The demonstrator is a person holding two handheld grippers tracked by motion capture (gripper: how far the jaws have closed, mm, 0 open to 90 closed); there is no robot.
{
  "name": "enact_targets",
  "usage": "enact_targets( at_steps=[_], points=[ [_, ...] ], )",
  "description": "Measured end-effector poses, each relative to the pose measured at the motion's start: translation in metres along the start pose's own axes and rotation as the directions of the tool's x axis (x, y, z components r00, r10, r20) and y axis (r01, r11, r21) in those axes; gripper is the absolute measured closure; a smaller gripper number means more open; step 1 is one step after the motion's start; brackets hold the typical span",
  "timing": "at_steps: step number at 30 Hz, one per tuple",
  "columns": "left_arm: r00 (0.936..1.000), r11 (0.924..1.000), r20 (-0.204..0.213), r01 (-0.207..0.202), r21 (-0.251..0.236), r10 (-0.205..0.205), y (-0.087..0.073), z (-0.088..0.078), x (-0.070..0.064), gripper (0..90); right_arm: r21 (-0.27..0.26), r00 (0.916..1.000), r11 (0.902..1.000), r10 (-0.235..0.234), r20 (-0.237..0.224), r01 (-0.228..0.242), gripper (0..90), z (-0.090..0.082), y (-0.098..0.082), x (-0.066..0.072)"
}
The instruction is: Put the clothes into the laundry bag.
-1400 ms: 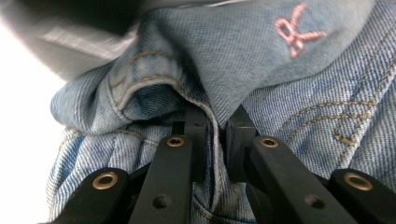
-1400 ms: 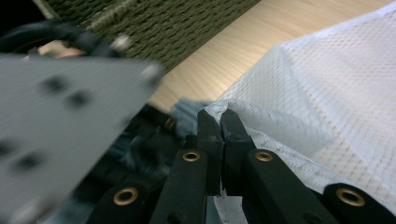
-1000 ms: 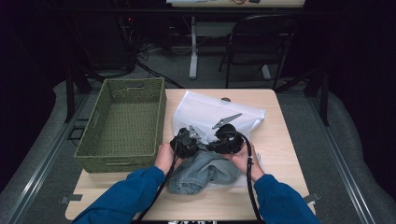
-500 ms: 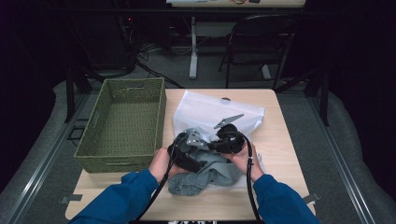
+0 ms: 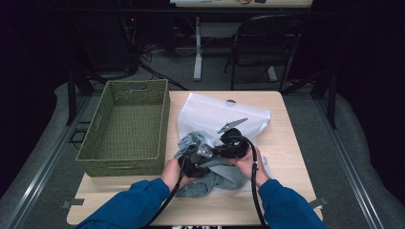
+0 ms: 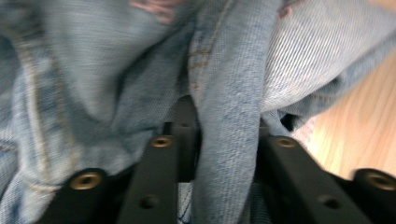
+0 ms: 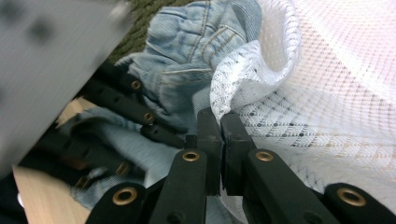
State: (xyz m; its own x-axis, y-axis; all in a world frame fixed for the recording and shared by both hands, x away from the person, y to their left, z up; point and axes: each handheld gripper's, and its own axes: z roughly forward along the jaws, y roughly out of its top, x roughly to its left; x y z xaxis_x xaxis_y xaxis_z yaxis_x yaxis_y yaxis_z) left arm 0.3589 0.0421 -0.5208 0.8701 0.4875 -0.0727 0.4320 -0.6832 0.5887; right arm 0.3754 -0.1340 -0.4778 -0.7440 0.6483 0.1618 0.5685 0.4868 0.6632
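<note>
Right claw, pinching the mesh bag rim, should hold it wide; left claw, just closed on the jeans, pushes toward twelve o'clock.

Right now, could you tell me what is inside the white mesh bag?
Light blue jeans are partly inside the white mesh bag: a bunched part shows at its mouth, the rest lies outside on the table. Anything deeper inside is hidden by the mesh.

Both forearms enter from the bottom of the frame, converging at lower centre; the left gripper, jaws just closing, clamps a fold; the right gripper, jaws pressed together, sits just beside it.
</note>
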Motion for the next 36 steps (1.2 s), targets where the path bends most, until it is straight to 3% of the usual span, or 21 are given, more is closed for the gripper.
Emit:
enact_targets(
  at_steps=[3,4,8,11,15,17,18,20,22,24,26,29,32,34,36],
  points=[
    [0.9973,0.9968,-0.007,0.073,-0.033,-0.073,0.004,-0.011,0.008,79.2,-0.021,1.0000,0.9998,0.004,-0.009,-0.005,89.4,-0.008,0.002,0.005],
    [0.9970,0.9965,-0.005,0.077,-0.033,-0.077,0.006,-0.016,0.011,79.3,-0.034,0.9997,0.9993,0.011,-0.023,-0.011,89.4,-0.012,0.003,0.007],
    [0.9906,0.9850,-0.014,0.134,-0.109,-0.136,0.015,-0.035,0.017,79.5,-0.087,0.9992,0.9962,-0.002,-0.041,-0.001,89.4,-0.027,0.008,0.018],
    [0.9893,0.9808,-0.038,0.134,-0.142,-0.141,0.019,-0.041,0.017,79.6,-0.100,0.9991,0.9950,-0.009,-0.041,0.005,89.3,-0.024,0.008,0.023],
    [0.9902,0.9803,-0.044,0.125,-0.153,-0.133,0.019,-0.041,0.014,79.7,-0.146,0.9953,0.9891,-0.034,-0.090,0.020,89.3,-0.027,0.011,0.027],
    [0.9897,0.9814,-0.058,0.121,-0.149,-0.131,0.020,-0.035,0.014,79.6,-0.140,0.9968,0.9897,-0.040,-0.069,0.030,89.3,-0.027,0.012,0.027],
    [0.9903,0.9860,-0.077,0.106,-0.129,-0.116,0.020,-0.026,0.015,79.5,-0.111,0.9982,0.9937,-0.021,-0.056,0.015,89.3,-0.023,0.010,0.024],
    [0.9908,0.9890,-0.061,0.115,-0.093,-0.121,0.016,-0.004,0.021,77.9,-0.045,1.0000,0.9990,0.001,-0.007,-0.001,89.2,-0.008,0.003,0.017],
    [0.9922,0.9937,-0.070,0.100,-0.052,-0.103,0.013,0.011,0.023,69.4,0.024,0.9996,0.9997,0.006,0.029,-0.006,89.2,0.008,-0.005,0.008],
    [0.9933,0.9981,-0.099,0.058,-0.021,-0.060,0.014,0.008,0.021,53.3,0.054,0.9989,0.9985,0.007,0.045,-0.009,89.3,0.015,-0.011,0.003],
    [0.9912,0.9988,-0.128,0.029,-0.040,-0.034,0.014,-0.005,0.017,39.6,0.051,0.9992,0.9986,0.011,0.039,-0.013,89.3,0.013,-0.012,0.001],
    [0.9934,0.9993,-0.114,0.006,-0.036,-0.011,0.009,-0.024,0.011,28.4,0.039,0.9990,0.9992,0.010,0.044,-0.012,89.2,0.010,-0.012,0.001],
    [0.9966,0.9993,-0.077,-0.030,0.022,0.032,-0.002,-0.026,0.001,26.7,0.036,0.9991,0.9993,0.009,0.041,-0.010,89.2,0.009,-0.012,0.000],
    [0.9932,0.9949,-0.100,-0.051,0.087,0.060,-0.008,-0.013,-0.002,29.7,0.030,0.9990,0.9994,0.015,0.041,-0.016,89.1,0.009,-0.011,0.001],
    [0.9947,0.9915,-0.086,-0.045,0.122,0.056,-0.013,0.003,0.002,42.8,0.024,0.9991,0.9997,0.007,0.042,-0.008,89.2,0.009,-0.010,0.002]
  ],
)
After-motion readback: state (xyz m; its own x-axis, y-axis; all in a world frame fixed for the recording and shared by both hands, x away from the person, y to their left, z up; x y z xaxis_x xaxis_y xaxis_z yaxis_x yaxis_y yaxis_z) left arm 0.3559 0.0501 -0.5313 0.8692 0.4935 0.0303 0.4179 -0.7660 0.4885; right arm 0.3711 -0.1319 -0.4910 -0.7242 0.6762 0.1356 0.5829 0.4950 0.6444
